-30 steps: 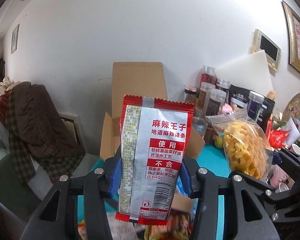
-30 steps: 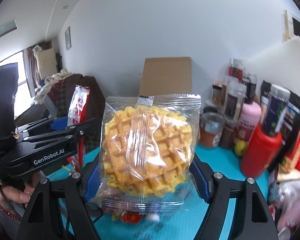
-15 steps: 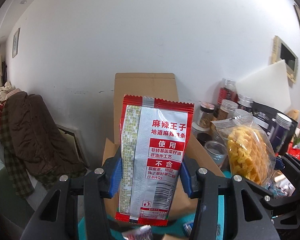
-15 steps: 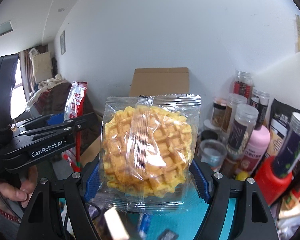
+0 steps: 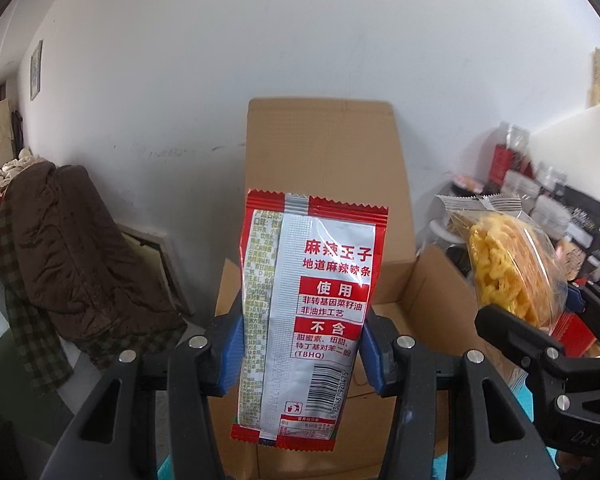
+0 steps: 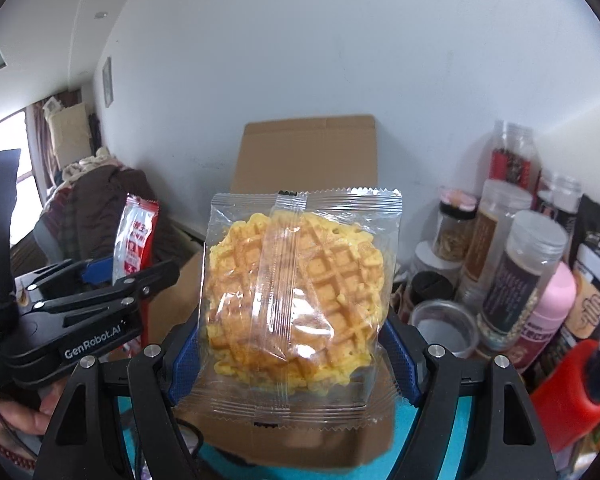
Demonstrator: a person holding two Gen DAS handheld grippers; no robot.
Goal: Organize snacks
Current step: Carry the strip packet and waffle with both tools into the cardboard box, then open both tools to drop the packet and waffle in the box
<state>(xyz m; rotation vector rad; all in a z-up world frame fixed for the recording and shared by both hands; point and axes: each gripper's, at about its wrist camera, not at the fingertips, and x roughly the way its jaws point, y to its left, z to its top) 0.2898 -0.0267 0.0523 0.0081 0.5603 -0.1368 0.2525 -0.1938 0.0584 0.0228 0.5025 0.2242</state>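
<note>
My left gripper [image 5: 302,354] is shut on a red and silver spicy-strip packet [image 5: 308,312], held upright in front of an open cardboard box [image 5: 436,280]. My right gripper [image 6: 294,360] is shut on a clear-wrapped yellow waffle [image 6: 296,300], also upright before the same cardboard box [image 6: 308,152]. In the left wrist view the waffle packet [image 5: 512,264] and the right gripper [image 5: 540,340] show at the right. The right wrist view has the left gripper [image 6: 112,276] and its red packet [image 6: 134,236] at the left. Both packets hide most of the box's inside.
Several jars and bottles [image 6: 516,264], a pink bottle [image 6: 548,312] and a red container [image 6: 572,396] crowd the right side. The table top [image 6: 236,464] is teal. A brown coat on a chair [image 5: 68,248] stands left of the box. A white wall rises behind.
Both grippers have moved forward toward the cardboard box, which now looks larger and sits just behind the packets. The grips on both packets are unchanged.
</note>
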